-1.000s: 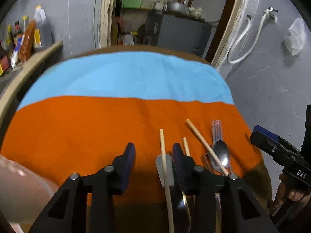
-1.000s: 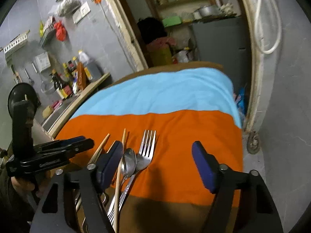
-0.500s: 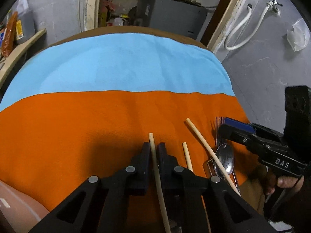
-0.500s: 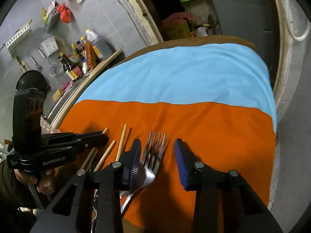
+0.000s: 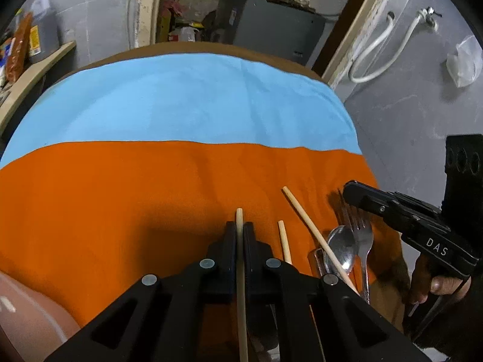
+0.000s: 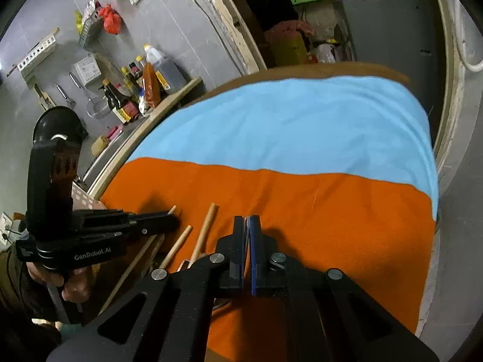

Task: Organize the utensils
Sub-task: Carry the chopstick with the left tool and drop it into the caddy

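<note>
left tool [image 5: 240,232]: clamped | right tool [image 6: 247,226]: clamped

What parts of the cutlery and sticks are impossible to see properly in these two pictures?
- Left wrist view: the held chopstick disappears under the left gripper; its lower end is cut off by the frame edge.
- Left wrist view: the fork tines sit under the right gripper.
- Right wrist view: closed fingers cover whatever they pinch.

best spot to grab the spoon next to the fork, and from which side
Take the spoon at its handle, just below the bowl, coming down from above. It lies flat on the orange cloth, so only a top-down pinch across the narrow handle fits. A long chopstick crosses over it and the fork lies close on its right, so keep the tool narrow or clear the chopstick first.
</note>
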`<act>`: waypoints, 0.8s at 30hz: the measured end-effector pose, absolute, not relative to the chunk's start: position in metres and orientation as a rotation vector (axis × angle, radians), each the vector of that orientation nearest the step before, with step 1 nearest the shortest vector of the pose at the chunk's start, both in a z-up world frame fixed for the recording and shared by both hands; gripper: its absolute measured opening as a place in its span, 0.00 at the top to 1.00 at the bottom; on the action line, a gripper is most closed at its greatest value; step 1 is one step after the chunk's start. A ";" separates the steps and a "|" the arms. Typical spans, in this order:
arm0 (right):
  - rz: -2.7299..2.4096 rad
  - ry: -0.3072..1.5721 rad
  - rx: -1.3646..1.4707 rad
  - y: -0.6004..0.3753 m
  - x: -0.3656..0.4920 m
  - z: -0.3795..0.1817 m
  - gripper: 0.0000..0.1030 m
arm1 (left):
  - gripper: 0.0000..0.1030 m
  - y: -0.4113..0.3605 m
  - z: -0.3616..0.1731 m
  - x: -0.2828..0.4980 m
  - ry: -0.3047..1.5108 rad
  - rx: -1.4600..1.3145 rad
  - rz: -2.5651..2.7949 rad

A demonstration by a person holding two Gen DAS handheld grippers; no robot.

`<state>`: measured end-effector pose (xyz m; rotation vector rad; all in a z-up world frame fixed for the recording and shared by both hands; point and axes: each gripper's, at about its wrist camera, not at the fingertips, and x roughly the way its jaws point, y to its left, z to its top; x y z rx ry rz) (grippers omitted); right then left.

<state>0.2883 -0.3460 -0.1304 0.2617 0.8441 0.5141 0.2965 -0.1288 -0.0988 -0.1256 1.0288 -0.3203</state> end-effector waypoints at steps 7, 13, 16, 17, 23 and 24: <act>0.398 0.719 0.175 -0.349 0.255 -0.089 0.98 | 0.95 -0.116 -0.060 0.265 0.849 -0.180 -0.303; 0.259 0.593 0.095 -0.345 0.207 -0.040 0.98 | 0.95 -0.101 -0.023 0.236 0.714 -0.240 -0.299; 0.206 0.542 0.078 -0.341 0.185 -0.017 0.98 | 0.95 -0.095 -0.003 0.225 0.652 -0.245 -0.292; 0.186 0.522 0.071 -0.338 0.177 -0.009 0.98 | 0.95 -0.091 0.002 0.221 0.635 -0.248 -0.290; 0.112 0.432 0.028 -0.314 0.145 0.032 0.98 | 0.95 -0.069 0.031 0.207 0.568 -0.258 -0.299; 0.094 0.416 0.008 -0.308 0.141 0.039 0.98 | 0.95 -0.063 0.035 0.205 0.558 -0.264 -0.302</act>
